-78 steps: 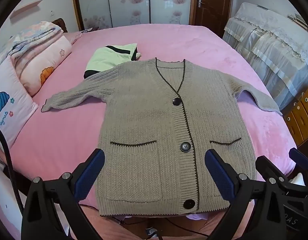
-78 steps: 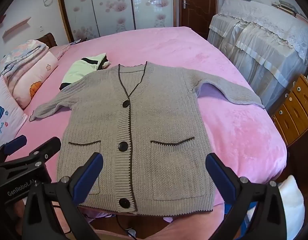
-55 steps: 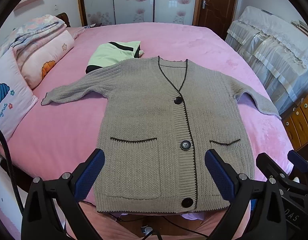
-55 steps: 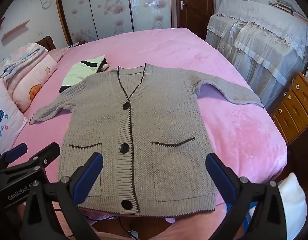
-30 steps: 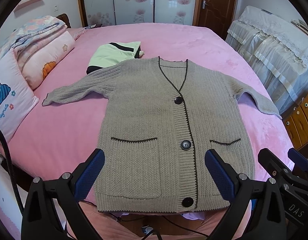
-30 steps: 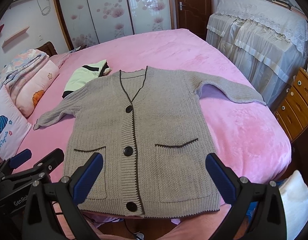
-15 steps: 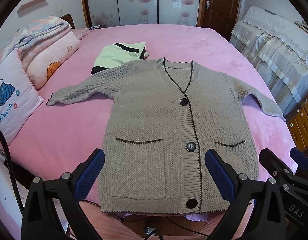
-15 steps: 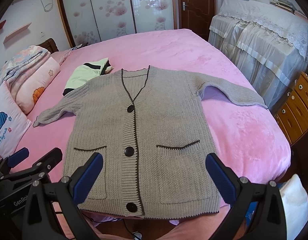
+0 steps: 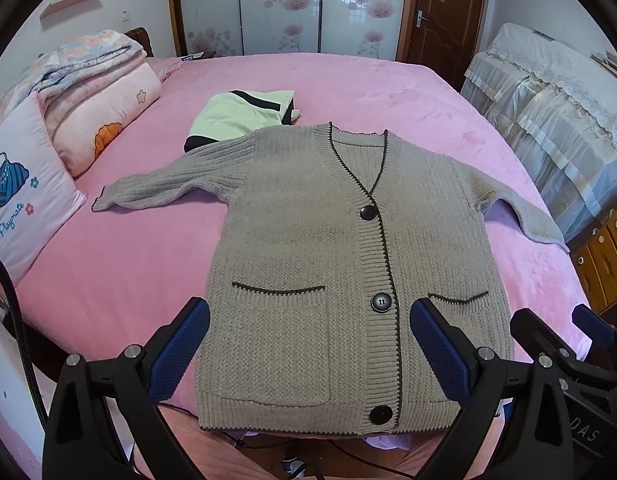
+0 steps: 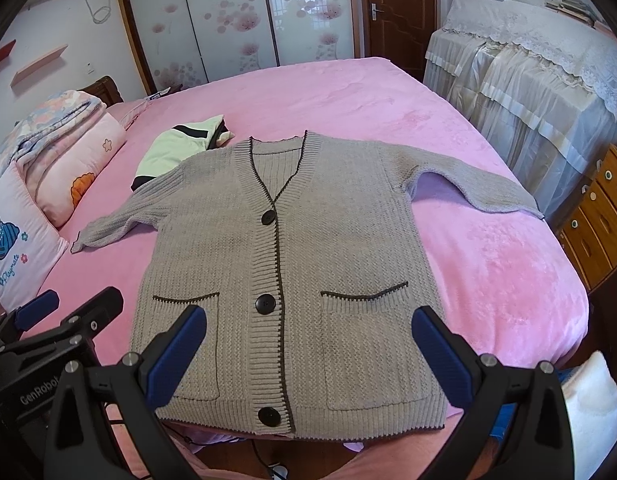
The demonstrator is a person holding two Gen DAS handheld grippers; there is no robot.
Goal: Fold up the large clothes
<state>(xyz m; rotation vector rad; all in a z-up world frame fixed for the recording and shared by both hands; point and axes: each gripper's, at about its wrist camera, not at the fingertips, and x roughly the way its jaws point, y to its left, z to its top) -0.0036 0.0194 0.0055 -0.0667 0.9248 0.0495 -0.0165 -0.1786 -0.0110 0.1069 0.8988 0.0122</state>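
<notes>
Hovering wide open and empty near the cardigan's hem, the left gripper (image 9: pixel 308 344) and right gripper (image 10: pixel 308 344) risked snagging loose knit or dragging the cardigan (image 9: pixel 348 260), spread flat, off the bed (image 9: pixel 128 272) edge.

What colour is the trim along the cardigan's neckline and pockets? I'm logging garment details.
Dark brown, nearly black, on the grey-beige cardigan; clearest in the right wrist view.

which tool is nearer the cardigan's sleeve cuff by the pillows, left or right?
Left. The left tool hangs open over the hem on the pillow side, so that sleeve cuff lies up-left of it. The right tool, also open, sits further toward the dresser side, with the cuff farther off.
</notes>
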